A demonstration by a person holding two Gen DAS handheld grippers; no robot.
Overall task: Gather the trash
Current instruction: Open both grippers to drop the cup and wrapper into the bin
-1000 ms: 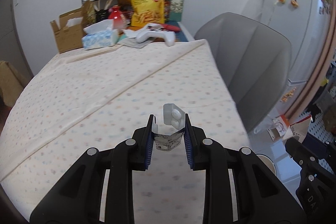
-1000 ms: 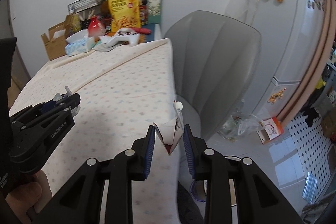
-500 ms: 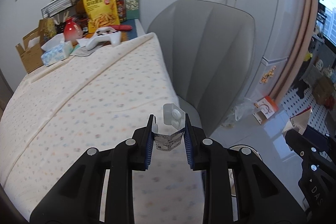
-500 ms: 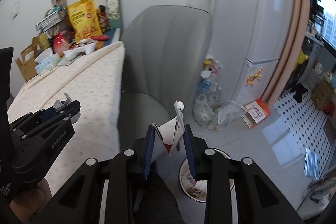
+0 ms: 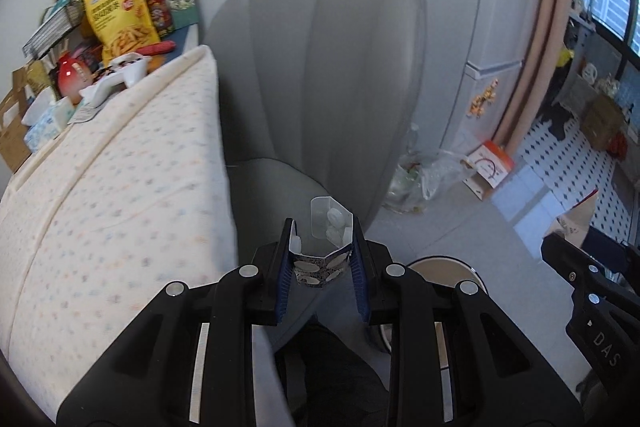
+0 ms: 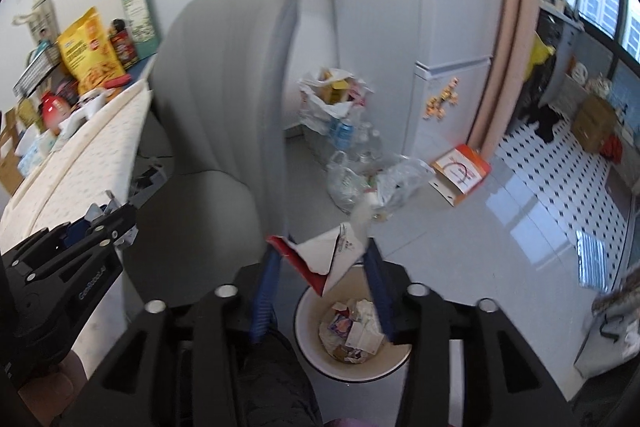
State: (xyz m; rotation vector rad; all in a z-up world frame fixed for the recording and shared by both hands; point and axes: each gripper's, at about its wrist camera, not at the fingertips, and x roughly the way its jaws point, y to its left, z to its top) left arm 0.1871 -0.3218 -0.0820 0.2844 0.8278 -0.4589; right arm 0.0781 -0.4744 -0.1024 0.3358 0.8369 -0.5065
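Observation:
My left gripper [image 5: 322,259] is shut on a bent blister pack of white pills [image 5: 326,239], held over the grey chair seat beside the table edge. My right gripper [image 6: 324,267] has its jaws spread wider than before around a torn red-and-white wrapper [image 6: 328,259], which sits loose between them directly above a round white trash bin [image 6: 308,339] holding several scraps. The bin rim also shows in the left wrist view [image 5: 440,267]. The right gripper shows at the right edge of the left wrist view [image 5: 592,275] with the wrapper tip.
A grey chair [image 6: 224,99] stands between the cloth-covered table [image 5: 100,187] and the bin. Plastic bags of bottles [image 6: 352,155] and an orange box [image 6: 460,171] lie on the tiled floor by the fridge [image 6: 420,27]. Snacks and boxes [image 5: 116,11] crowd the table's far end.
Both grippers have swung right, off the table and past the chair. The right gripper now hangs over the bin and its jaws have spread, loosening the wrapper. The left still grips the blister pack.

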